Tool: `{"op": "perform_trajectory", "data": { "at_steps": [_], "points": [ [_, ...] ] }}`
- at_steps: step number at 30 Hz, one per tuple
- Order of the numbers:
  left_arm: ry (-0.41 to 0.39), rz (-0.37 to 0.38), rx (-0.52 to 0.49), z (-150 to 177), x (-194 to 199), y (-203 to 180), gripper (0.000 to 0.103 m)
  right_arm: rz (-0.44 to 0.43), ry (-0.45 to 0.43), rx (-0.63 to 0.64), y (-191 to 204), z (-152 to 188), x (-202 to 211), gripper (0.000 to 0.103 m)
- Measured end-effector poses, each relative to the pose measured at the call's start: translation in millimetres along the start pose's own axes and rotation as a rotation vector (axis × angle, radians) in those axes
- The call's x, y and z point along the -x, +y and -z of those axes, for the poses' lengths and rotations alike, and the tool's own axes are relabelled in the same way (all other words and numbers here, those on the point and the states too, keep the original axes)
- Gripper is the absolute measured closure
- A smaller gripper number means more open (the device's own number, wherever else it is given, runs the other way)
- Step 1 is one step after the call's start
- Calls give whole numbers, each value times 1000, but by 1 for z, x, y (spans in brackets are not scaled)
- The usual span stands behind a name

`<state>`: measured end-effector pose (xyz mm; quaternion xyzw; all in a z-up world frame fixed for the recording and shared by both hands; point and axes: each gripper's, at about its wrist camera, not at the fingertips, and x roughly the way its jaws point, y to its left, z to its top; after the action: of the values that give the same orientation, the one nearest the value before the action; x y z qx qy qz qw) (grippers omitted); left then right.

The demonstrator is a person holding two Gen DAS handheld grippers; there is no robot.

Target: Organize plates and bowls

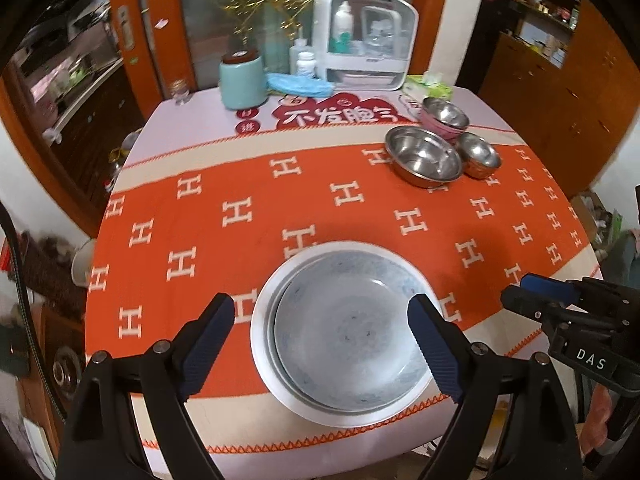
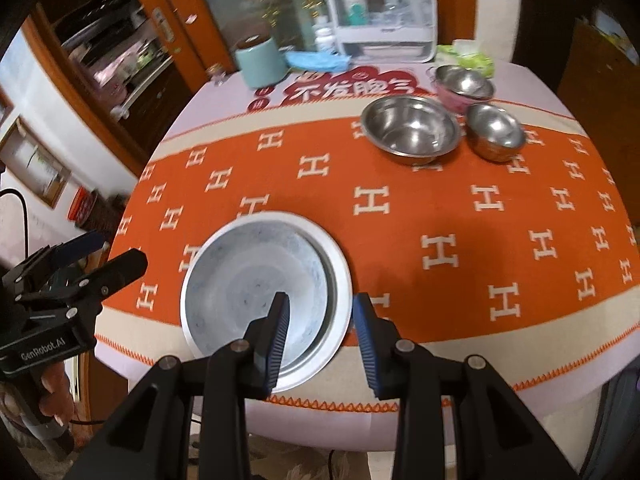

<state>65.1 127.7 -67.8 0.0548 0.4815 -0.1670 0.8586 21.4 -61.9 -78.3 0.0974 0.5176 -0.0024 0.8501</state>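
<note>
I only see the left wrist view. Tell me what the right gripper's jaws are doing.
Observer: The right gripper is partly open, with nothing clamped between its pads.
Operator: Report where it sits against the plates.
Observer: One finger shows over the patterned plate, the other outside the white plate rim.
Operator: Now describe my left gripper from there.
Observer: The left gripper is off to the plates' left, held by a hand.

Right gripper (image 2: 320, 338) partly open, empty, above near edge of stacked plates (image 2: 264, 292) on tablecloth (image 2: 440, 216). Three steel bowls (image 2: 412, 130) far right. Left gripper (image 2: 104, 254) at left.
</note>
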Motion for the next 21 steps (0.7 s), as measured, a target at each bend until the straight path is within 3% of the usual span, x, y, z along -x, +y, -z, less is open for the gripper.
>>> {"op": "perform_trajectory", "data": {
  "at_steps": [7, 12, 21],
  "points": [
    [-39, 30, -41, -24, 4, -15, 15, 76, -71, -74, -13, -6, 21, 70],
    [-59, 29, -64, -43, 3, -32, 15, 86, -107, -97, -36, -21, 31, 70],
    [-66, -45, -68, -100, -32, -83, 15, 38, -91, -93, -113, -84, 10, 70]
  ]
}}
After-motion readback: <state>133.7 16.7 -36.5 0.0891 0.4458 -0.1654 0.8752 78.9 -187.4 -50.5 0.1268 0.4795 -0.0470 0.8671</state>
